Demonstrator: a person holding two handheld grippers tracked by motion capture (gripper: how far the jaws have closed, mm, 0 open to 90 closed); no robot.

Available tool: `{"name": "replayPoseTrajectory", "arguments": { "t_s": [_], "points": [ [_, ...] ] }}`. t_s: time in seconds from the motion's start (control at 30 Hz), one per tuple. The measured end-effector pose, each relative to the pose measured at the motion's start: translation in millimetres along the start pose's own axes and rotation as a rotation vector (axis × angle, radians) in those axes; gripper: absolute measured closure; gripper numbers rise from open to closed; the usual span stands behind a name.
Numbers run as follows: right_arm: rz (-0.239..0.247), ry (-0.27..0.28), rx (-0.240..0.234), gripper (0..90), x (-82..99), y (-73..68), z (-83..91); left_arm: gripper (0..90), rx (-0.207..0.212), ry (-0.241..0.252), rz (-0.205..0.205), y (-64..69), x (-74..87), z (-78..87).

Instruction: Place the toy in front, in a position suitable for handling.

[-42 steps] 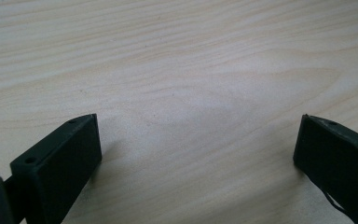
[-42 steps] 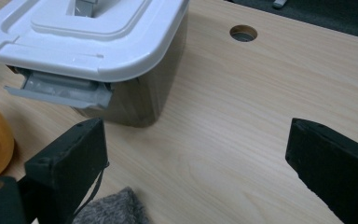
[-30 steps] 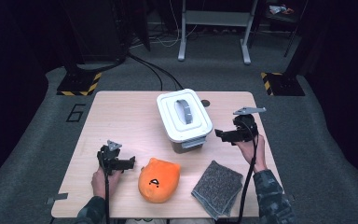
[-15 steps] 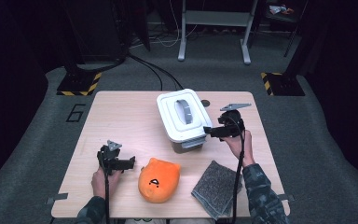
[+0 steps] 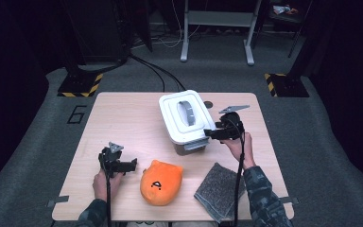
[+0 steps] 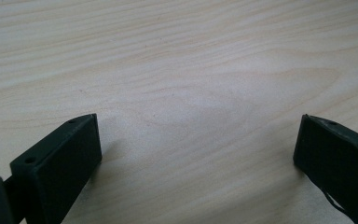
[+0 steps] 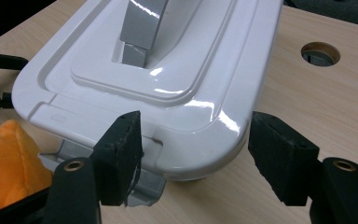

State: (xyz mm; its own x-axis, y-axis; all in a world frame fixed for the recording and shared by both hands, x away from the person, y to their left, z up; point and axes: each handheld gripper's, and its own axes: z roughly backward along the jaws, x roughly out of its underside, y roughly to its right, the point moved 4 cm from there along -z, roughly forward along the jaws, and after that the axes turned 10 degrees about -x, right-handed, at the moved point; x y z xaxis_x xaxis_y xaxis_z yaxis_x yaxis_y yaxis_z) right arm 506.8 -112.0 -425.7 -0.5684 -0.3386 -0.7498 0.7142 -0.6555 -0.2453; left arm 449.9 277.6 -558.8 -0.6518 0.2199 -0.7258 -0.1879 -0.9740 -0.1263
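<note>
While its jaws have just been closing, the right gripper straddles the white box's lid corner (mid-table), pads not yet pressing; the left gripper gapes, holding nothing.

The left tongs sit low at the near left of the counter, held in the left hand, whose forearm comes up from the bottom edge. They point to the right across the counter. In the left gripper view their two black jaws stand wide apart, with nothing between them.

The right tongs are held in the right hand, the camouflage sleeve running back to the bottom edge. They point left, roughly level. Their jaws have just been closing and stand part-way in; in the right gripper view a gap shows beside the right-hand jaw, so they are not yet clamped.
</note>
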Motion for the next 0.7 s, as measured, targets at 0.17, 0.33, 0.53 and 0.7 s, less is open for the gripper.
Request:
{"name": "replayPoseTrajectory", "arguments": {
  "t_s": [0.17, 0.33, 0.53, 0.7],
  "points": [
    [-0.007, 0.004, 0.014, 39.1, -0.8, -0.6, 0.5, 0.4, 0.000, 0.000, 0.000, 0.0, 0.0, 0.0],
    [-0.011, 0.004, 0.018, 40.0, -0.9, -0.7, 0.8, 0.4, 0.000, 0.000, 0.000, 0.0, 0.0, 0.0],
    [-0.012, 0.006, 0.021, 39.7, -1.5, -4.2, -1.6, 0.4, 0.000, 0.001, 0.000, 0.0, 0.0, 0.0],
    [-0.026, 0.010, 0.021, 39.5, -2.4, -7.7, -4.6, 0.4, 0.000, 0.001, 0.000, 0.0, 0.0, 0.0]
  ]
}}
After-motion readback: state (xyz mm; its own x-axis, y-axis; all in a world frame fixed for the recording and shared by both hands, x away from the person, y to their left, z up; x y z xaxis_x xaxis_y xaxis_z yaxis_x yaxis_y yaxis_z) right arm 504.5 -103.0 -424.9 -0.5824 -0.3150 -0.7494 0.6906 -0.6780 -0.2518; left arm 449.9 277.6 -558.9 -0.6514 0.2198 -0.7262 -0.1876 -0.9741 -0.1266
